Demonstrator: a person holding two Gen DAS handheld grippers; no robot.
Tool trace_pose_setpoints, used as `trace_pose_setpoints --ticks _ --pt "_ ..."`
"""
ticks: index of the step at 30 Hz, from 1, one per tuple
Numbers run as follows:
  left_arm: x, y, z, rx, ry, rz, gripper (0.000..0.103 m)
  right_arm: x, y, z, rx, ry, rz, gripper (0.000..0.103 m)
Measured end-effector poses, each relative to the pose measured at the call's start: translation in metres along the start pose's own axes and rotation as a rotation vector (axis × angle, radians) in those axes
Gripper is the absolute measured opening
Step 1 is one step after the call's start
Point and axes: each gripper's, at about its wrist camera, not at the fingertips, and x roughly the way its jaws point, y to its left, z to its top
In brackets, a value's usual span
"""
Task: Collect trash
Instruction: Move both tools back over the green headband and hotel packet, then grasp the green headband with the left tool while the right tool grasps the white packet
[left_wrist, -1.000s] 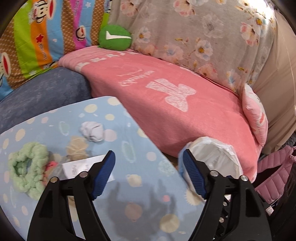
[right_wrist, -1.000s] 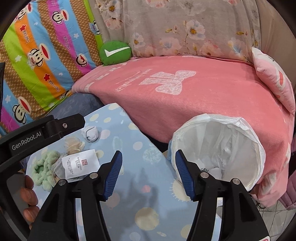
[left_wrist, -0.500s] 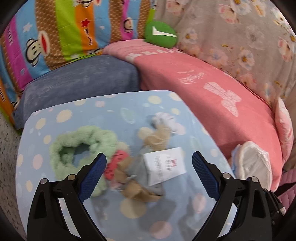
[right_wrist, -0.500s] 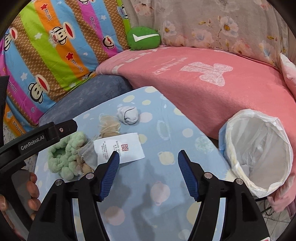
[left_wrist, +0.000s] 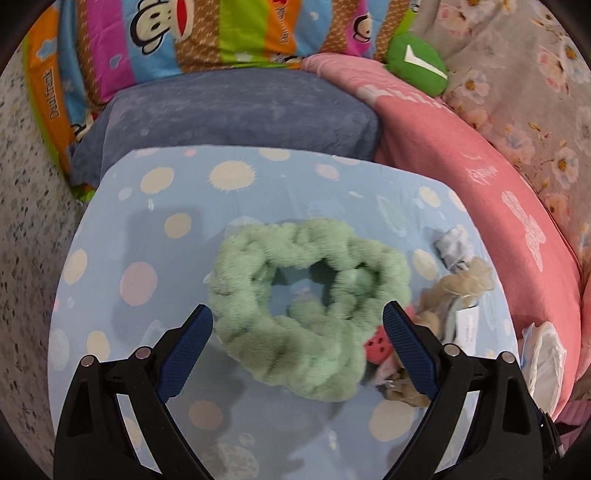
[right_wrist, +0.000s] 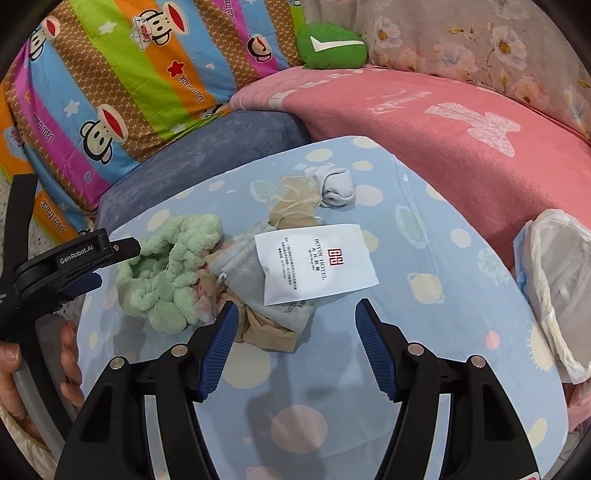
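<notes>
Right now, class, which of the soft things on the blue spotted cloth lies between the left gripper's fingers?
The fluffy green ring. It sits between the open left gripper; the balled grey sock and the beige netting lie off to one side.

A heap of trash sits on the blue spotted worktop (right_wrist: 424, 332). White paper packet (right_wrist: 317, 262) with red logo lies flat, tilted, on top of a grey pouch (right_wrist: 240, 266). Beige netting (right_wrist: 295, 203) is crumpled behind it, touching a balled pale-grey wad (right_wrist: 336, 186). White-lined bin (right_wrist: 554, 295) stands at the worktop's right edge, mouth open.
</notes>
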Motion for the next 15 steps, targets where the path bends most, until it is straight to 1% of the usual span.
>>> trace_pose_setpoints --ticks 3,6,7,9,11,12,13,15 --pt "0.014 0.009 -0.002 -0.013 0.036 -0.002 0.079 0.011 0.010 -0.002 -0.012 0.015 0.003 0.064" --pt "0.028 0.014 -0.004 -0.036 0.081 -0.028 0.064 0.021 0.014 -0.003 -0.015 0.026 0.006 0.064" --pt "0.031 0.013 -0.005 -0.034 0.088 -0.030 0.057 0.023 0.015 -0.002 -0.015 0.028 0.005 0.064" --pt "0.032 0.010 -0.006 -0.025 0.085 -0.029 0.046 0.027 0.015 -0.001 -0.014 0.030 0.001 0.064" --pt "0.031 0.008 -0.006 -0.012 0.078 -0.029 0.025 0.032 0.015 0.002 -0.005 0.030 -0.006 0.064" --pt "0.030 0.006 -0.005 -0.007 0.074 -0.022 0.021 0.034 0.014 0.005 0.002 0.028 -0.011 0.064" --pt "0.028 0.004 -0.004 -0.001 0.066 -0.026 0.018 0.036 0.012 0.007 0.009 0.026 -0.013 0.064" --pt "0.024 0.002 0.000 0.005 0.050 -0.034 0.017 0.042 0.009 0.011 0.031 0.027 -0.015 0.064"
